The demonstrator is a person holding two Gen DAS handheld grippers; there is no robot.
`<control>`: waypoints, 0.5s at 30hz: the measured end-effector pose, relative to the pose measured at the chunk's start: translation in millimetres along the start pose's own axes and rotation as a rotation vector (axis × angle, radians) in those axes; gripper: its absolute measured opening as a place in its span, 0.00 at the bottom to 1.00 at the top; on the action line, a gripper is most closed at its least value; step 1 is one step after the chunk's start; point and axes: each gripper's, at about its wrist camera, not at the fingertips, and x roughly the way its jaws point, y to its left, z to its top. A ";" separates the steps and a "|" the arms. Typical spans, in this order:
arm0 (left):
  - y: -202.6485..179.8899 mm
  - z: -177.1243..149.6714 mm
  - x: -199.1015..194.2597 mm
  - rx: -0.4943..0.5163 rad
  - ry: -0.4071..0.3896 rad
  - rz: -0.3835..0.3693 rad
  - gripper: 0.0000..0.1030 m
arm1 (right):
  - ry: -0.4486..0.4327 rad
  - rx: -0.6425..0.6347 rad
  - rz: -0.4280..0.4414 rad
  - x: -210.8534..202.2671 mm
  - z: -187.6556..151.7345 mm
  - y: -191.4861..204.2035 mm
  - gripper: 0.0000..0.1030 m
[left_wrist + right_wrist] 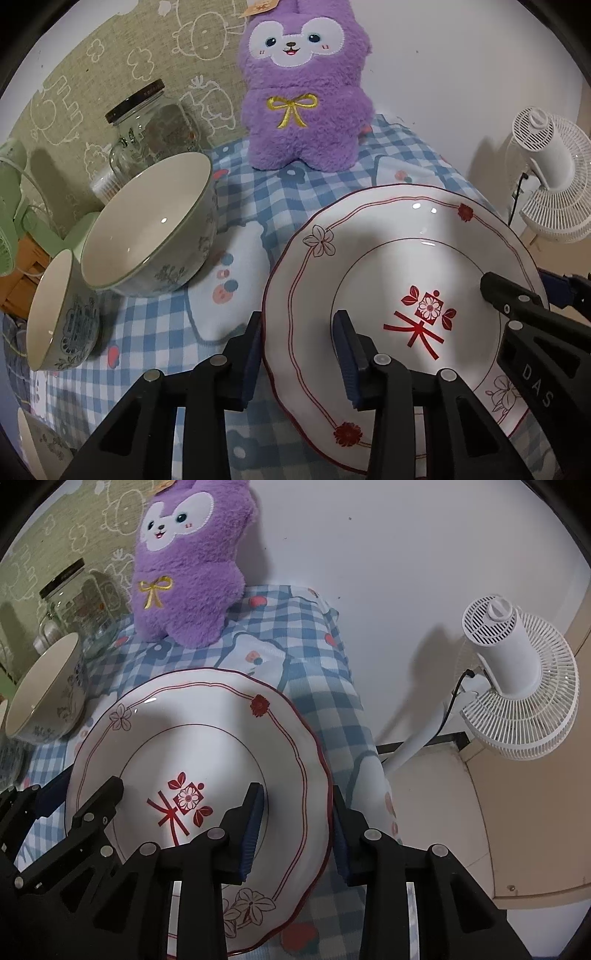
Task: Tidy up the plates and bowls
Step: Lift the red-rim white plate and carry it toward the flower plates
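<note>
Plate (406, 258) (203, 746), white with a scalloped dark red edge, thin red rings, outlined flowers on the rim and a red flower-and-stroke mark in the well, on the blue and white checked cloth (258, 206) covering the counter, near the front right part of it. Close to the cloth's right edge, seen from the right wrist.

Left tool (298, 321) astride the plate's left rim: one finger just outside the red edge, the other inside, over the inner ring of the well. Jaws partway apart with the rim between them. Pads close to the china on both sides; cannot tell whether pressing or only beside it.

Right tool (296, 794) astride the opposite rim in the same manner: one finger over the well beside the red mark, the other just outside the edge above the cloth. Jaws partway apart, rim between. Again cannot tell whether actually clamped.

Large bowl (147, 229) (44, 686), cream inside with blue-grey flowers outside, left of the plate and apart from it. Small bowl (51, 310) of like pattern just beside it, nearer the camera and further left.

Behind: purple plush toy (303, 92) with a gold bow, upright at the back of the cloth; glass jar (155, 125) with a dark lid behind the large bowl. White fan (550, 173) off the counter at the right
</note>
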 end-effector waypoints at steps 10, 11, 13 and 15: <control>12.9 -12.2 -9.9 -0.052 0.036 -0.042 0.34 | -0.015 -0.019 -0.013 -13.5 -12.8 9.5 0.35; 14.1 -13.6 -11.8 -0.055 0.035 -0.043 0.34 | -0.016 -0.020 -0.011 -15.3 -14.4 10.5 0.35; 16.6 -16.5 -15.6 -0.059 0.036 -0.045 0.34 | -0.018 -0.017 -0.006 -17.7 -17.4 11.6 0.35; 20.0 -19.5 -18.9 -0.068 0.040 -0.053 0.34 | -0.017 -0.018 -0.002 -20.6 -20.6 13.6 0.35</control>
